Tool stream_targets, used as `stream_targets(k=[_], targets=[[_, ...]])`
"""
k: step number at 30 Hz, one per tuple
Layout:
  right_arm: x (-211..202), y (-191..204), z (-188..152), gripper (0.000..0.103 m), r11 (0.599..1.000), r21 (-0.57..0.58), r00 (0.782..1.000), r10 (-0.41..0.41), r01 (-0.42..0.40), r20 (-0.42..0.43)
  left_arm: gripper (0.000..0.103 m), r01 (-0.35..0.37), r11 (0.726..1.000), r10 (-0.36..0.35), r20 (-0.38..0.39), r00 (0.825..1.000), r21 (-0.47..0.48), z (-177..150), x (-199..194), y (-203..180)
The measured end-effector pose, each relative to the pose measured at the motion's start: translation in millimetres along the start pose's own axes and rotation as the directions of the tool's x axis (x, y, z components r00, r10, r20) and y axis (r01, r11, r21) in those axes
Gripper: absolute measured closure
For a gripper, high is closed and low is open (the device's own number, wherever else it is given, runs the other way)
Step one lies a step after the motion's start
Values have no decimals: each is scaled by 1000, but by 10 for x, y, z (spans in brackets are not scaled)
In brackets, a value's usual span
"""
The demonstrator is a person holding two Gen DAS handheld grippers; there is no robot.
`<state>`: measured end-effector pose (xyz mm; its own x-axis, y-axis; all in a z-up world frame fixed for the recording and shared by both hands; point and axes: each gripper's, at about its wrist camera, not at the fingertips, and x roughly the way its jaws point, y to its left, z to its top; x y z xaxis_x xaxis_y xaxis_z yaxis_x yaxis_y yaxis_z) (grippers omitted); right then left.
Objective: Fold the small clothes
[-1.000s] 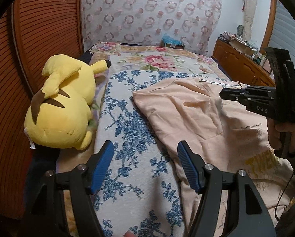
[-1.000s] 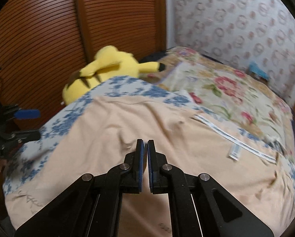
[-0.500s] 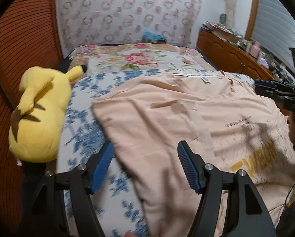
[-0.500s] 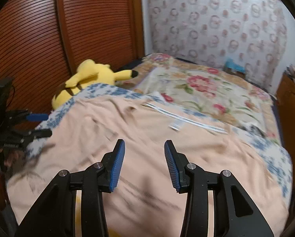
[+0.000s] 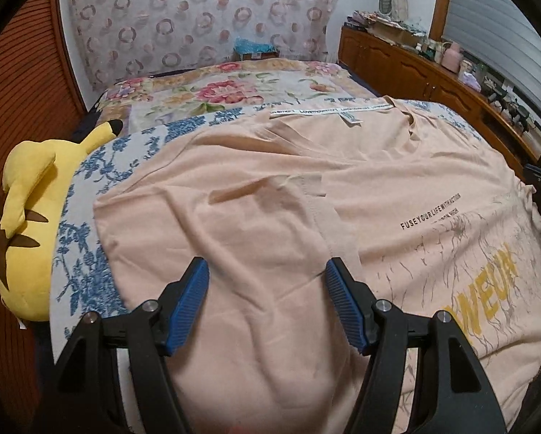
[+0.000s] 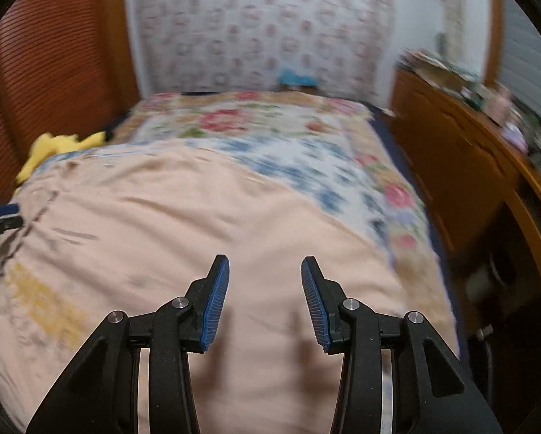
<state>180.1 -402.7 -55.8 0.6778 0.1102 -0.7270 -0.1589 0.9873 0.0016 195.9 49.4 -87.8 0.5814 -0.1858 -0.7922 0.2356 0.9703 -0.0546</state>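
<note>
Now both claws angled down over peach shirt (image 5: 256, 217): left claw (image 5: 267, 302) apart, right claw (image 6: 265, 298) apart, nothing gripped.

Black claw (image 5: 267, 271) frames — ribbed blue pads, silver screws

The right gripper (image 6: 265, 298), pinched together a second ago, now stands parted, empty, above the peach T-shirt (image 6: 205, 217).

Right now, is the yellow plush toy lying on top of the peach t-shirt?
No, the yellow plush toy lies beside the peach t-shirt, apart from it.
</note>
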Motion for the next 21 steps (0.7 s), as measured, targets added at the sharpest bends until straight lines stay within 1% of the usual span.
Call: stream_targets(k=[2,4,8,10,11,12,13,15,16,18,21], targets=[[-32,-190,-86,61,999,30,1000,-30,30,-11,37,-4,1000,4,-8,1000,5,-2,27,-22],[-51,-306,-147,61,998,53,999,-42,43,-18,37,-7,1000,7,-9,1000,8,-7,46,-49],[-52,-431,-248,61,995,77,998,-53,56,-40,35,-5,1000,5,0,1000,5,-7,55,-45],[-53,-447,-282,61,995,80,997,-58,62,-48,31,0,1000,0,11,1000,11,-21,62,-56],[-55,-468,-305,61,994,84,997,-61,65,-52,26,3,1000,-3,16,1000,16,-25,70,-70],[-63,-493,-330,61,993,91,996,-63,68,-56,22,6,1000,-6,15,1000,21,-30,77,-84],[-65,-517,-352,61,992,100,996,-65,71,-60,21,6,1000,-6,12,1000,28,-29,83,-100],[-81,-572,-406,61,990,119,995,-67,76,-70,14,5,999,-5,5,1000,38,-24,102,-133],[-88,-589,-431,61,989,125,995,-71,80,-74,13,1,999,-1,3,1000,45,-25,109,-148],[-97,-632,-484,61,986,144,994,-68,80,-85,7,3,999,-3,-3,1000,51,-20,126,-167],[-105,-675,-534,61,983,172,995,-48,62,-87,4,-1,998,2,-9,1000,59,-17,138,-187]])
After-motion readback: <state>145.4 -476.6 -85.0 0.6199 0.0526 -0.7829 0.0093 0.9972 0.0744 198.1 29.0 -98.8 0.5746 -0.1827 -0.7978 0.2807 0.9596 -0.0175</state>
